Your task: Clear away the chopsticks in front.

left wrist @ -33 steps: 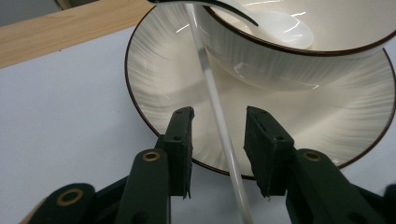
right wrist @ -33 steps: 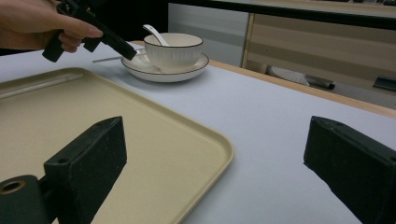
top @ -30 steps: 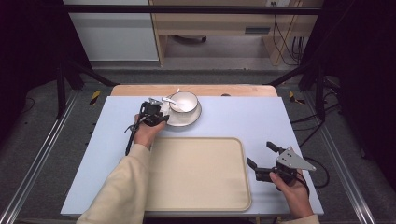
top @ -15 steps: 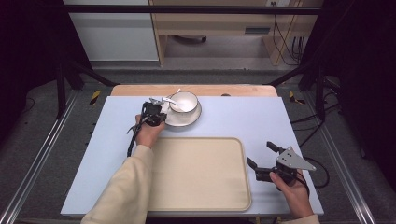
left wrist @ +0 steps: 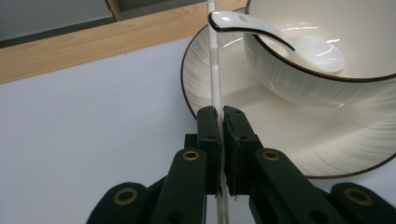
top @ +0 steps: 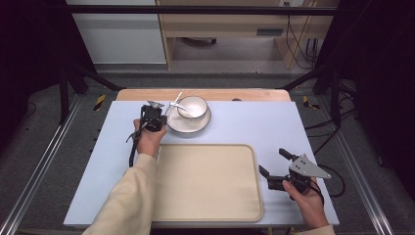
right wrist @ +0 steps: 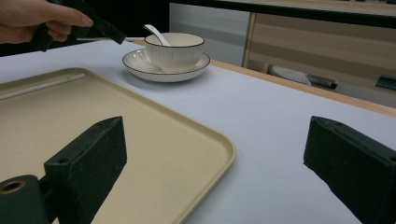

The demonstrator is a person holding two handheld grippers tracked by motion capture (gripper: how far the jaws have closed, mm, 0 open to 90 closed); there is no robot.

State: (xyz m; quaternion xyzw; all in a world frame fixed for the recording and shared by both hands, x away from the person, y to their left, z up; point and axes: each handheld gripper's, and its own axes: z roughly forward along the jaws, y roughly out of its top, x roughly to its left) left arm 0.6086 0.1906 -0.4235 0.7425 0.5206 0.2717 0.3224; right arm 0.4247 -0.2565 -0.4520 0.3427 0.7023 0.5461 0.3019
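Note:
A white bowl [top: 194,106] with a dark rim stands on a matching saucer [top: 188,125] at the far middle of the table. A white spoon [left wrist: 280,39] rests in the bowl with its handle over the rim. My left gripper [top: 159,110] is just left of the saucer, shut on a thin white stick [left wrist: 215,70] that runs forward past the spoon handle. The left gripper's jaws [left wrist: 219,135] pinch the stick near the saucer's edge. My right gripper [top: 274,162] hovers open beside the tray's right edge, with nothing between its fingers [right wrist: 88,158].
A large beige tray [top: 208,183] lies in front of the person, between the two hands. The pale blue mat [top: 254,122] covers the table, with a wooden strip [top: 244,94] along the far edge. Cables trail from both grippers.
The left hand has shifted only slightly beside the saucer, still holding the stick. The right gripper has not moved.

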